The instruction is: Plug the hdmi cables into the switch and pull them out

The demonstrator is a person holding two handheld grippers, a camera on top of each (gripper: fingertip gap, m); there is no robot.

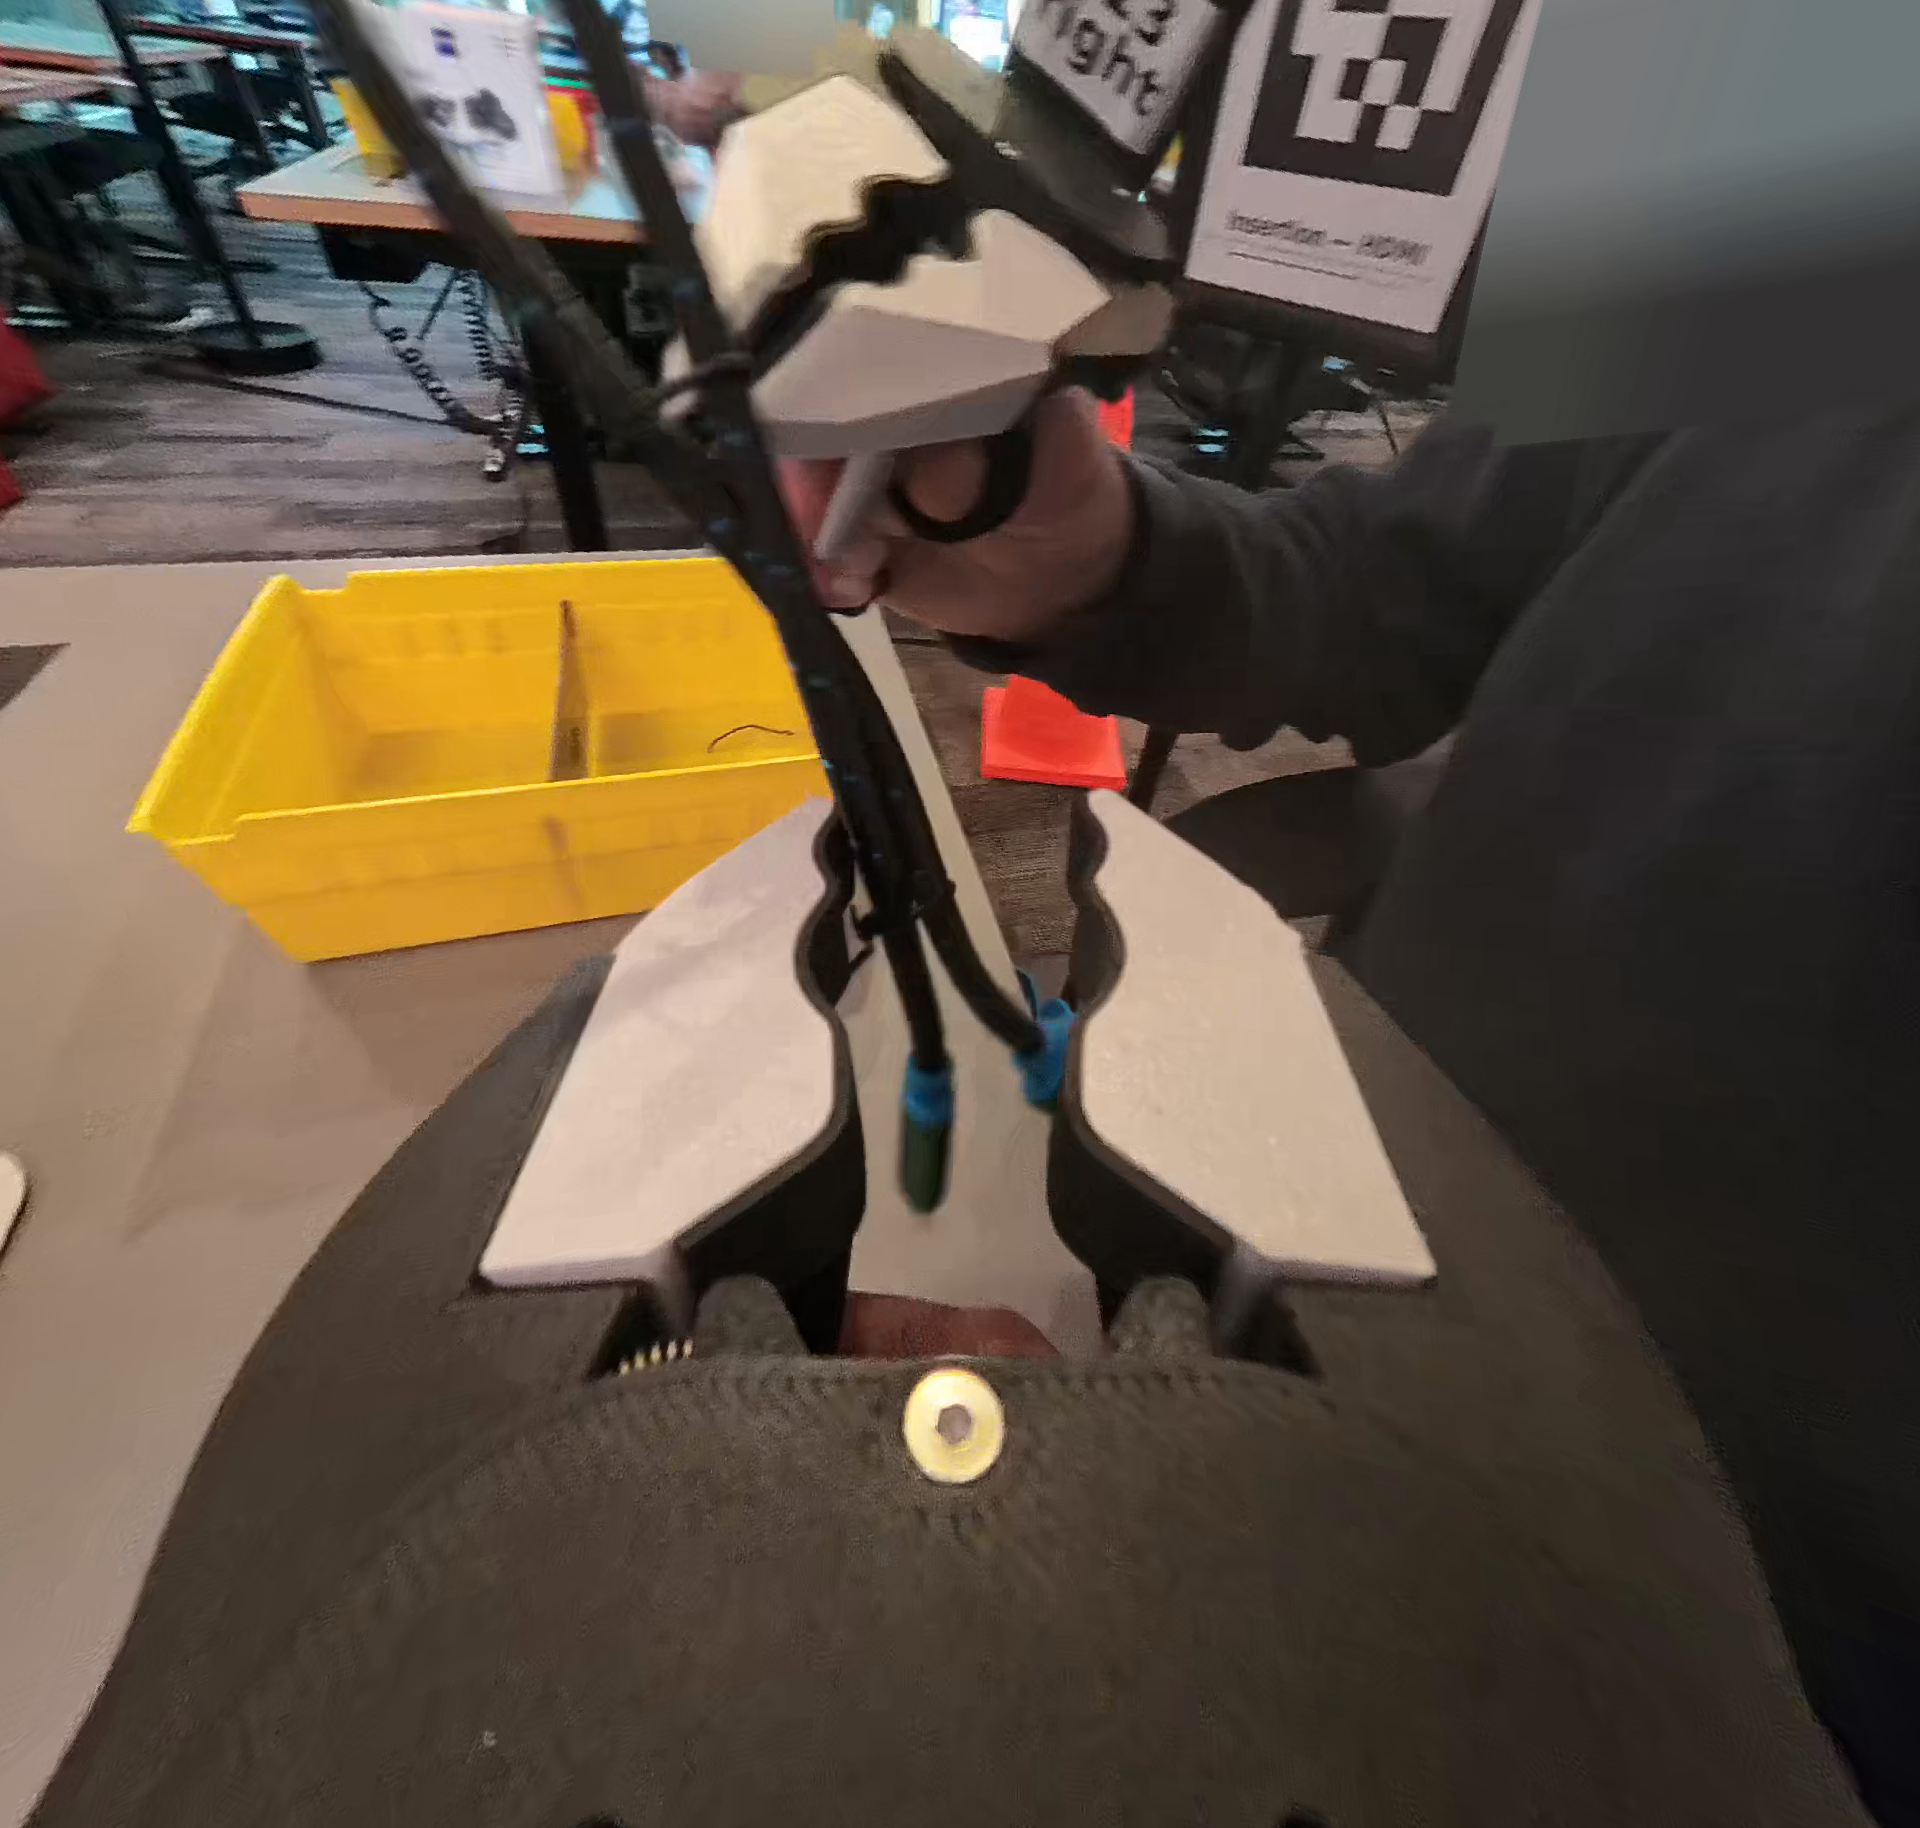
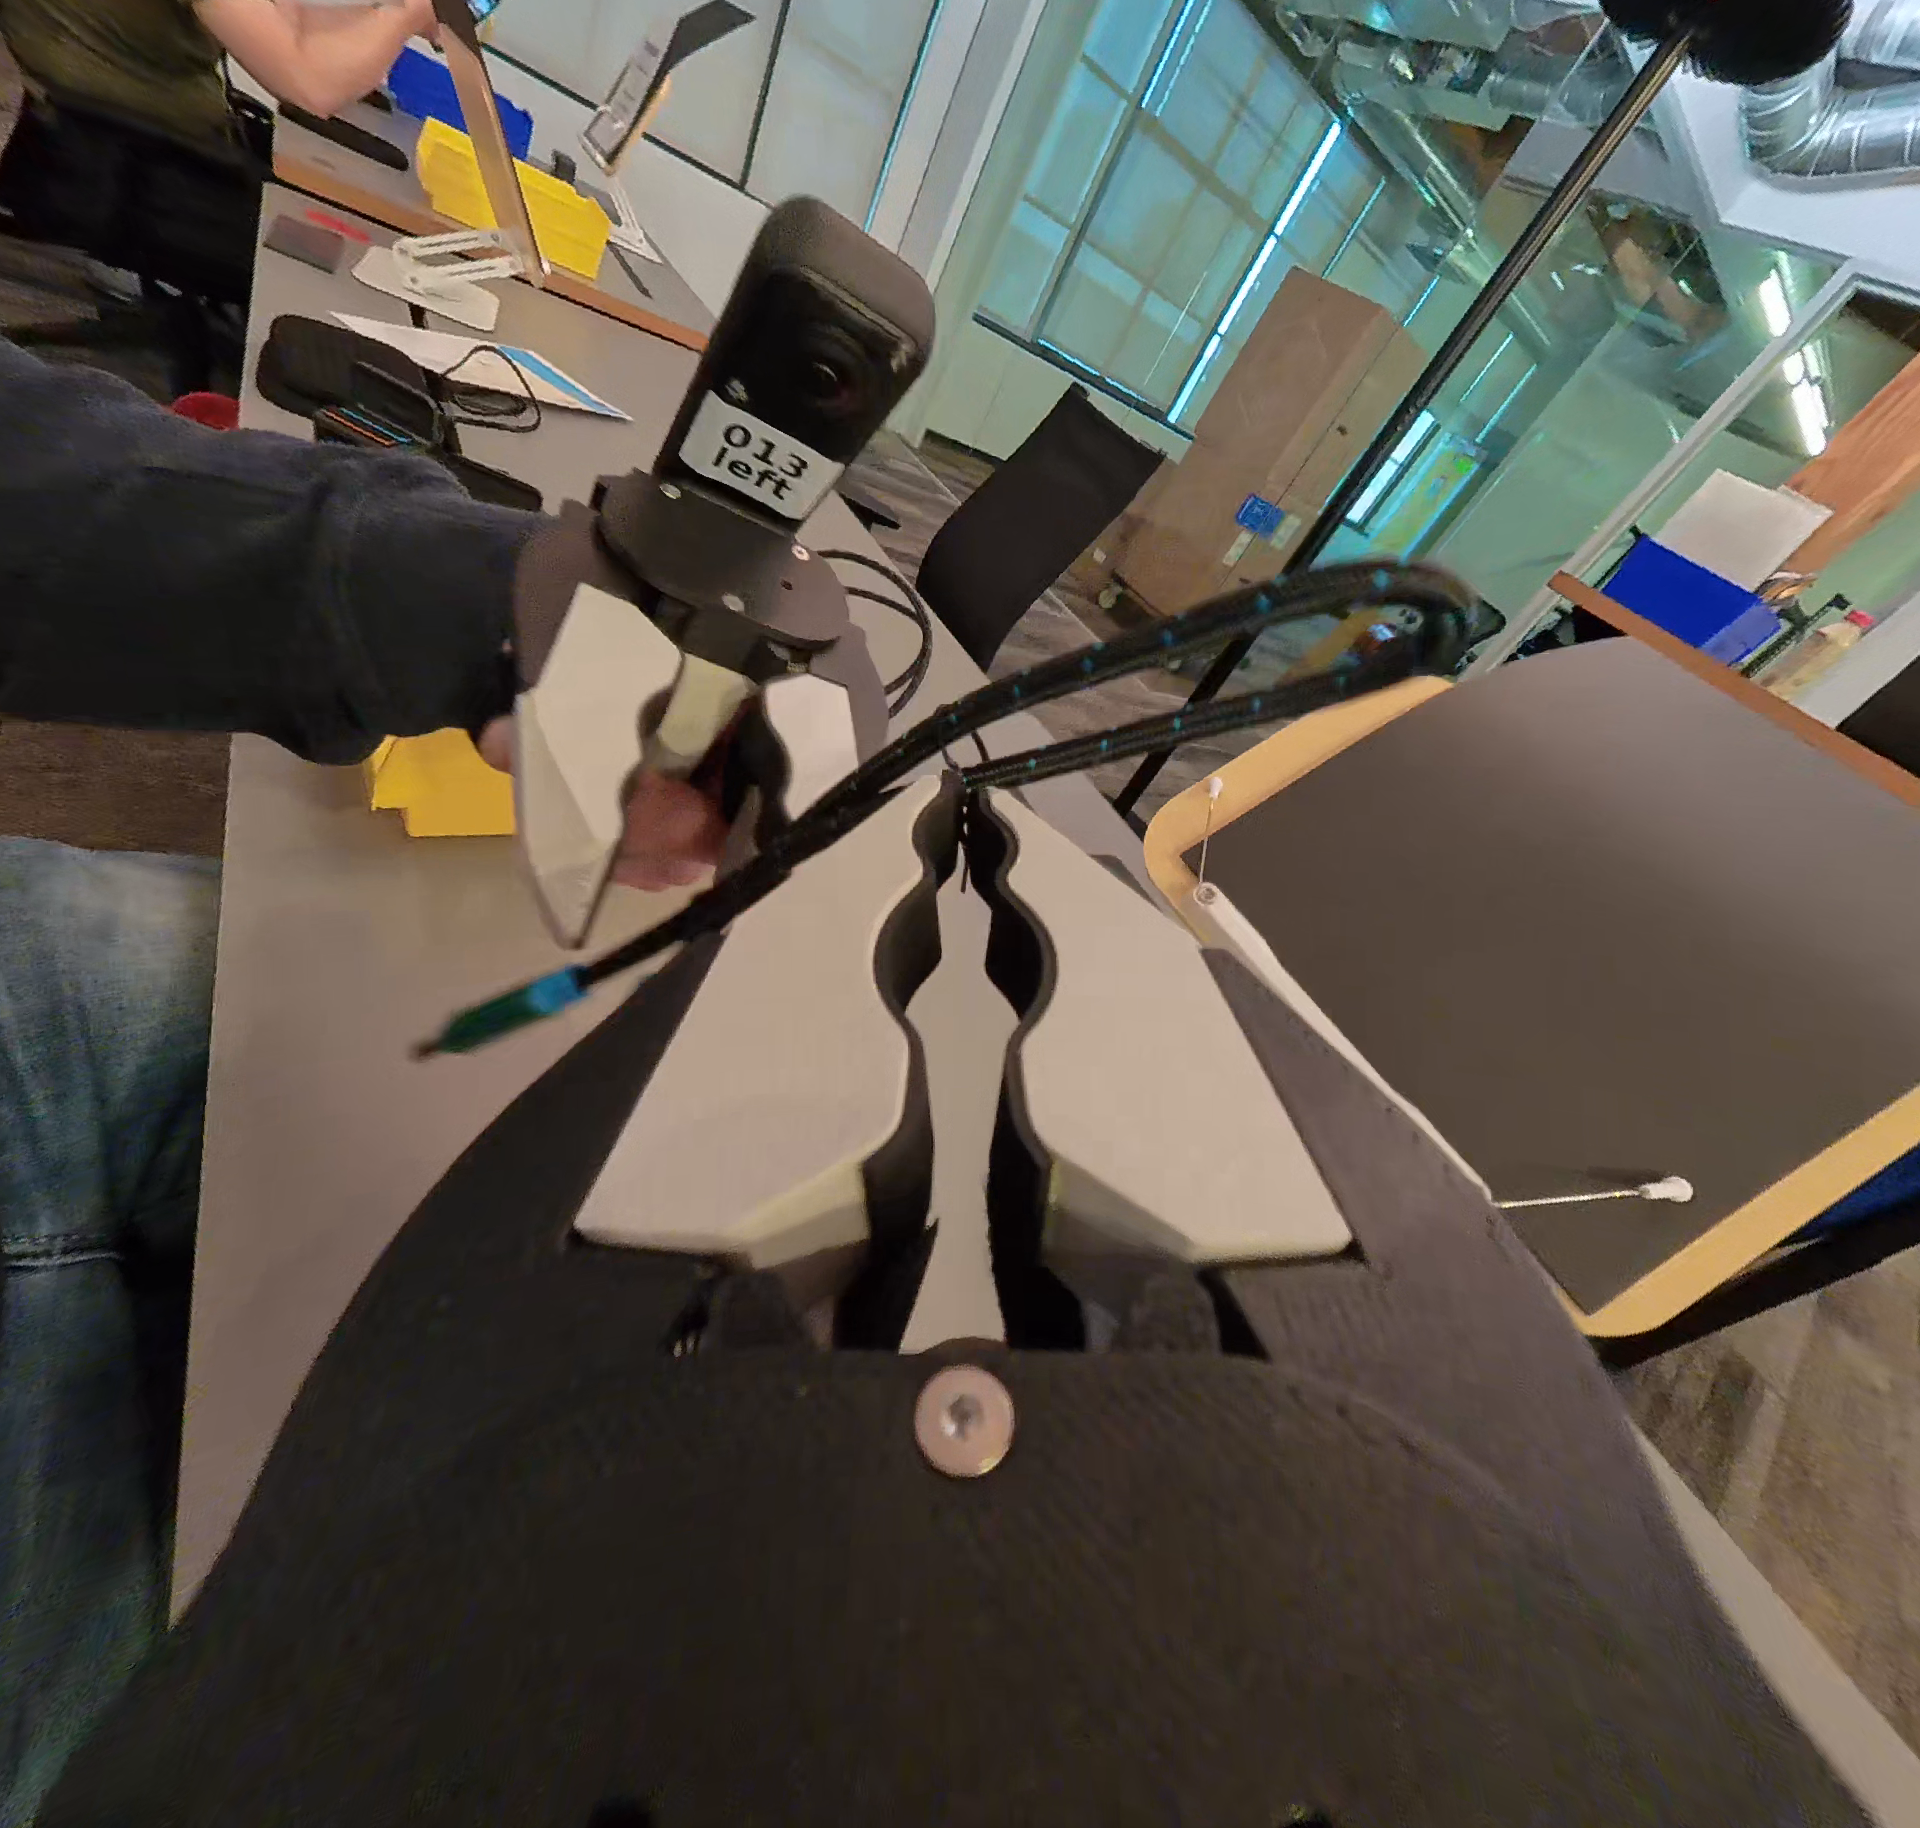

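While pinched in the right gripper, HDMI cables dangling, plugs free.
Left gripper jaws apart around plug ends; no switch visible, plugging apparently pending.

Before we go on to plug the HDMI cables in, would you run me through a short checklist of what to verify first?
1. Right gripper holds the HDMI cables: ok, fingertips shut on the braided bundle.
2. Left gripper ready to take a plug: ok, fingers apart on either side of the dangling ends.
3. Plugs free: ok, two blue-collared plugs hang loose, in no port.
4. Plug firmly gripped for insertion: not ok, neither gripper holds a plug.
5. Switch located: cannot tell, none in either view.
6. Yellow bin clear of the cables: ok, off to the side on the table.
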